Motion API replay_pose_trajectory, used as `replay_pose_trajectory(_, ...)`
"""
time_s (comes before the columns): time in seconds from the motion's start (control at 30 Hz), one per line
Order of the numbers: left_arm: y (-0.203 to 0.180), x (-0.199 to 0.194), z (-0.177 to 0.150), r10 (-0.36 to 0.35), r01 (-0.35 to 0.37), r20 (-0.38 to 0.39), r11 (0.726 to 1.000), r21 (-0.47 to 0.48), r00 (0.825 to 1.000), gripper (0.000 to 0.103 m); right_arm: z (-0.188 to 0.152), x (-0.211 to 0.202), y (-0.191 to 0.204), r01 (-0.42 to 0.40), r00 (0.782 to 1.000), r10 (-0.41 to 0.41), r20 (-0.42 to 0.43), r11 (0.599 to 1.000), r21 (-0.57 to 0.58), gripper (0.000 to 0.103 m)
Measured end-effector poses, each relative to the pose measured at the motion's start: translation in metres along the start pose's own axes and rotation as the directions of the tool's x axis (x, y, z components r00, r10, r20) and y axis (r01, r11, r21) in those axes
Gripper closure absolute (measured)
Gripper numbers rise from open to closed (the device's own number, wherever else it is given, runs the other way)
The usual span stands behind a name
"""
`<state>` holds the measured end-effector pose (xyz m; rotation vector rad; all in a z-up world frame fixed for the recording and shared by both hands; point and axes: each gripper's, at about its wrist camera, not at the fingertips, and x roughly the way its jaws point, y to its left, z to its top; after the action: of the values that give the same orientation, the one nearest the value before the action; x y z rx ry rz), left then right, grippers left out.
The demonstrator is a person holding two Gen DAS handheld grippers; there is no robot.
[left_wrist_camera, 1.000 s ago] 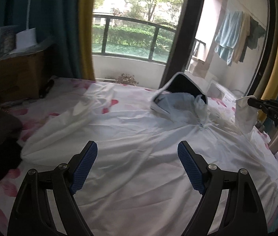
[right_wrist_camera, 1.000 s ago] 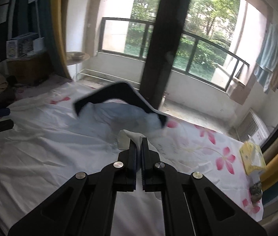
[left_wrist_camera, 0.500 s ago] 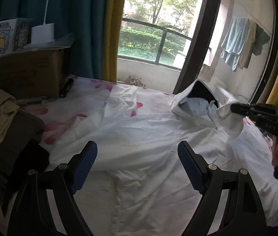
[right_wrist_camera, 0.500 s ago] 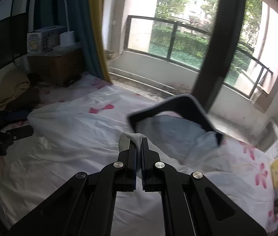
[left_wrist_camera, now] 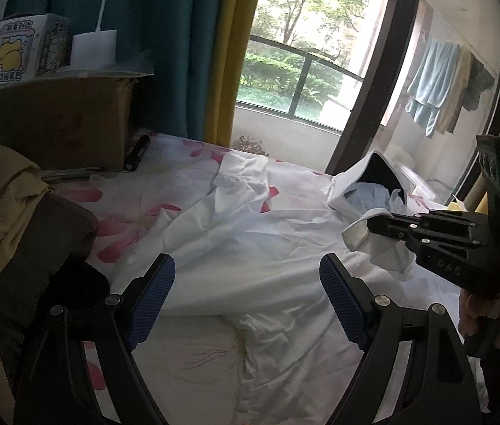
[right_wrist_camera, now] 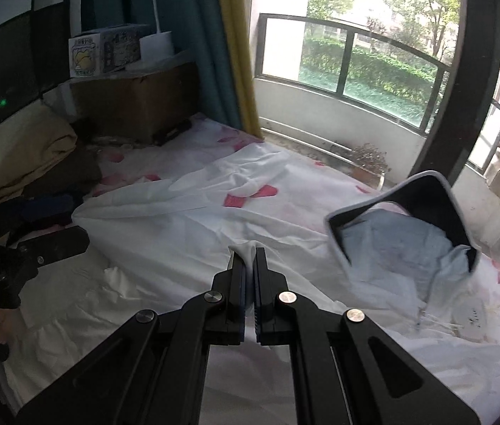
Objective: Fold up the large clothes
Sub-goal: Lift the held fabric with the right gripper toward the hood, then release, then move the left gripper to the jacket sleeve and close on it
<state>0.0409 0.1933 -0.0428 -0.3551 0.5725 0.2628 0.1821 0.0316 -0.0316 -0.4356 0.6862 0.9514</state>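
My right hand-held gripper (right_wrist_camera: 248,260) is clamped on a cuff of the white hooded jacket (left_wrist_camera: 250,248), lifting that sleeve end above the garment's body. The jacket lies spread across the bed (left_wrist_camera: 136,191) with its floral sheet, and its dark-lined hood (right_wrist_camera: 405,219) stands up toward the window. My left hand-held gripper (left_wrist_camera: 246,304) hangs over the jacket's near edge with its blue pads (left_wrist_camera: 150,301) spread wide, holding nothing. A cardboard box (left_wrist_camera: 55,120) stands at the bed's far corner.

White hooded jacket (left_wrist_camera: 250,248) spread rumpled on bed, hood (right_wrist_camera: 402,226) upright
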Motion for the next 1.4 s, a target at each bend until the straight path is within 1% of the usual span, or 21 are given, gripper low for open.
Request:
replay_pose_trajectory(0.17,0.005,0.004,0.001,0.011,-0.011,-0.01,1.0,-0.01,1.0,0.017,0.004,0.009,0.004,-0.018,1.0,0.018,-0.007,1.0,0.001,0.1)
replay_pose_trajectory(0.23,0.004,0.005,0.001,0.015,-0.015,-0.015,1.0,-0.008,1.0,0.017,0.004,0.017,0.006,-0.03,0.999,0.03,-0.031,1.0,-0.006,0.099)
replay_pose_trajectory(0.33,0.002,0.008,0.002,0.022,-0.022,-0.026,1.0,0.002,0.999,0.017,0.004,0.024,0.007,-0.062,0.997,0.062,-0.04,0.998,0.002,0.098)
replay_pose_trajectory(0.37,0.001,0.009,0.002,0.024,-0.024,-0.029,1.0,0.008,0.999,0.017,0.004,0.024,0.005,-0.069,0.997,0.069,-0.035,0.998,0.012,0.093)
replay_pose_trajectory(0.4,0.0,0.009,0.002,0.023,-0.022,-0.031,1.0,0.013,0.999,0.017,0.004,0.021,0.002,-0.071,0.997,0.071,-0.025,0.997,0.027,0.077)
replay_pose_trajectory(0.43,-0.003,0.009,0.002,0.019,-0.019,-0.033,1.0,0.021,0.999,0.017,0.005,0.016,-0.003,-0.07,0.998,0.07,-0.008,0.997,0.046,0.065)
replay_pose_trajectory(0.47,-0.005,0.009,0.002,0.016,-0.015,-0.034,0.999,0.029,0.999,0.017,0.005,0.011,-0.007,-0.067,0.998,0.067,0.006,0.996,0.058,0.04)
replay_pose_trajectory(0.5,-0.008,0.009,0.003,0.009,-0.008,-0.036,0.999,0.039,0.999,0.017,0.005,0.001,-0.015,-0.059,0.998,0.056,0.033,0.995,0.078,0.028)
replay_pose_trajectory(0.57,-0.015,0.011,0.003,-0.012,0.015,-0.043,0.998,0.066,0.999,0.017,0.003,-0.017,-0.031,-0.03,0.997,0.022,0.073,0.994,0.108,0.027)
replay_pose_trajectory(0.67,-0.03,0.016,0.005,-0.038,0.045,-0.062,0.99,0.13,0.997,0.017,-0.005,-0.042,-0.059,0.046,0.994,-0.061,0.094,0.987,0.155,0.027)
replay_pose_trajectory(0.73,-0.045,0.02,0.005,-0.064,0.077,-0.075,0.979,0.187,0.995,0.017,-0.012,-0.054,-0.077,0.097,0.989,-0.115,0.092,0.979,0.178,0.027)
replay_pose_trajectory(0.8,-0.06,0.026,0.005,-0.09,0.111,-0.093,0.963,0.247,0.992,0.017,-0.025,-0.065,-0.099,0.154,0.983,-0.171,0.071,0.966,0.207,0.027)
replay_pose_trajectory(0.87,-0.075,0.038,0.003,-0.1,0.137,-0.137,0.943,0.304,0.986,0.017,-0.038,-0.072,-0.114,0.189,0.977,-0.207,0.052,0.953,0.238,0.027)
replay_pose_trajectory(0.93,-0.088,0.053,0.001,-0.113,0.17,-0.184,0.926,0.336,0.976,0.017,-0.055,-0.078,-0.131,0.222,0.971,-0.236,0.023,0.937,0.268,0.027)
replay_pose_trajectory(1.0,-0.095,0.07,-0.001,-0.101,0.177,-0.225,0.921,0.347,0.969,0.017,-0.067,-0.081,-0.141,0.245,0.967,-0.255,-0.002,0.928,0.282,0.027)
replay_pose_trajectory(1.1,-0.101,0.088,-0.001,-0.075,0.167,-0.257,0.917,0.361,0.964,0.018,-0.091,-0.08,-0.153,0.302,0.953,-0.294,-0.07,0.914,0.272,0.027)
replay_pose_trajectory(1.13,-0.101,0.094,0.0,-0.071,0.168,-0.267,0.917,0.362,0.961,0.019,-0.096,-0.079,-0.156,0.311,0.951,-0.299,-0.085,0.91,0.275,0.027)
replay_pose_trajectory(1.23,-0.102,0.109,0.001,-0.055,0.169,-0.301,0.914,0.368,0.952,0.032,-0.116,-0.075,-0.17,0.342,0.939,-0.314,-0.139,0.892,0.297,0.027)
replay_pose_trajectory(1.3,-0.102,0.117,0.002,-0.053,0.181,-0.327,0.909,0.375,0.943,0.05,-0.129,-0.072,-0.179,0.353,0.934,-0.314,-0.17,0.882,0.313,0.027)
replay_pose_trajectory(1.33,-0.102,0.122,0.003,-0.051,0.185,-0.34,0.908,0.376,0.939,0.052,-0.134,-0.07,-0.183,0.356,0.932,-0.31,-0.187,0.877,0.321,0.027)
replay_pose_trajectory(1.4,-0.101,0.127,0.005,-0.039,0.176,-0.34,0.908,0.381,0.94,0.052,-0.147,-0.067,-0.189,0.366,0.927,-0.309,-0.213,0.871,0.329,0.027)
